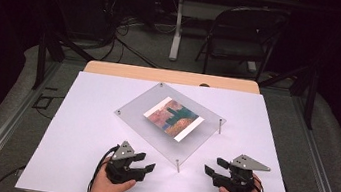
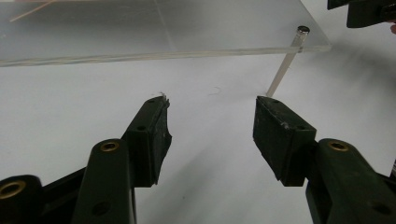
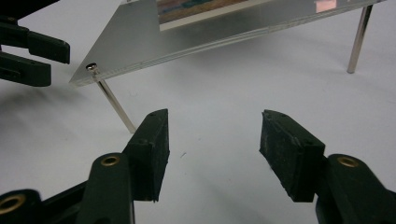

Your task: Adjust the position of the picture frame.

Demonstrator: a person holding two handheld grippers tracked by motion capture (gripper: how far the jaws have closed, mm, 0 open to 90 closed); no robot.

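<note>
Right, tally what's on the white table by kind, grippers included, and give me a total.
Clear plastic panel: 1
Picture on the panel: 1
Metal legs under the panel, such as the near one: 4
Grippers, left gripper and right gripper, both with jaws open and nothing between them: 2
Total: 8

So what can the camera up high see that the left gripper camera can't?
The high view alone takes in the colourful picture under the clear plate, the person's hands, the folding chair behind the table and the whole white table. The left gripper view alone gives a close look at the left gripper, with its jaws apart and nothing between them. Both share the clear plate, its near metal leg and the right gripper.
</note>
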